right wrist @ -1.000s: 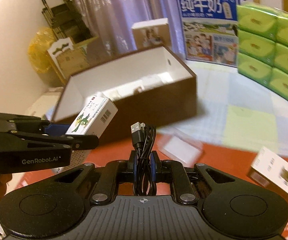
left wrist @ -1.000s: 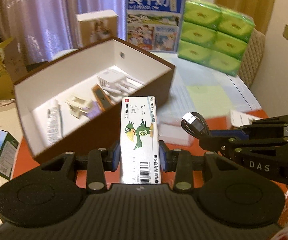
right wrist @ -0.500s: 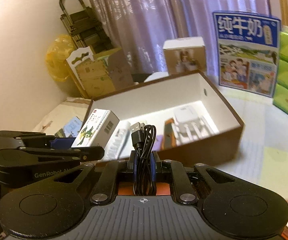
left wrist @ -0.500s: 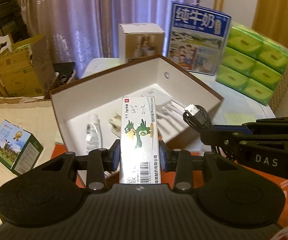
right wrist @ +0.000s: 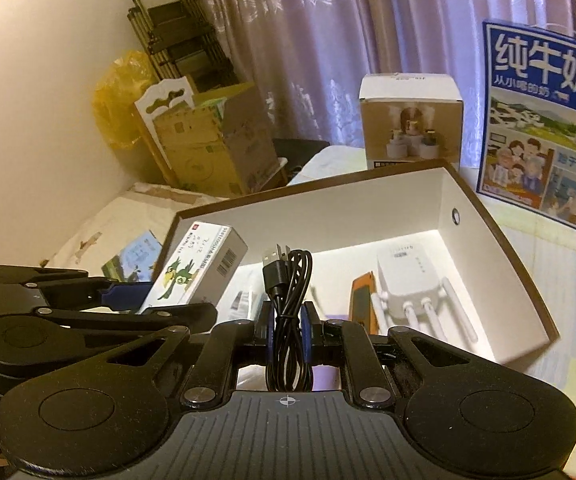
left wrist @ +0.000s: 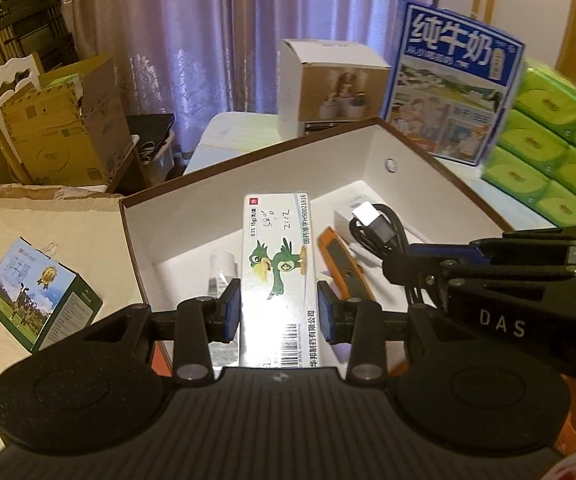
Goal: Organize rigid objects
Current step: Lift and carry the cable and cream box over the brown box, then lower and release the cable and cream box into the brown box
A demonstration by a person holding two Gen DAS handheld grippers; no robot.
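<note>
Tongs over the box (left wrist: 256, 168): left tongs (left wrist: 279, 312) clamp a carton (left wrist: 276, 264), right tongs (right wrist: 288, 334) pinch a cable (right wrist: 288, 280).

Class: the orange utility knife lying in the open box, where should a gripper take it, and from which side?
Grip the orange utility knife across its narrow mid-body, coming straight down from above. It lies flat on the floor of the box, long and slim, with a white router close beside it, so a side approach looks blocked.
</note>
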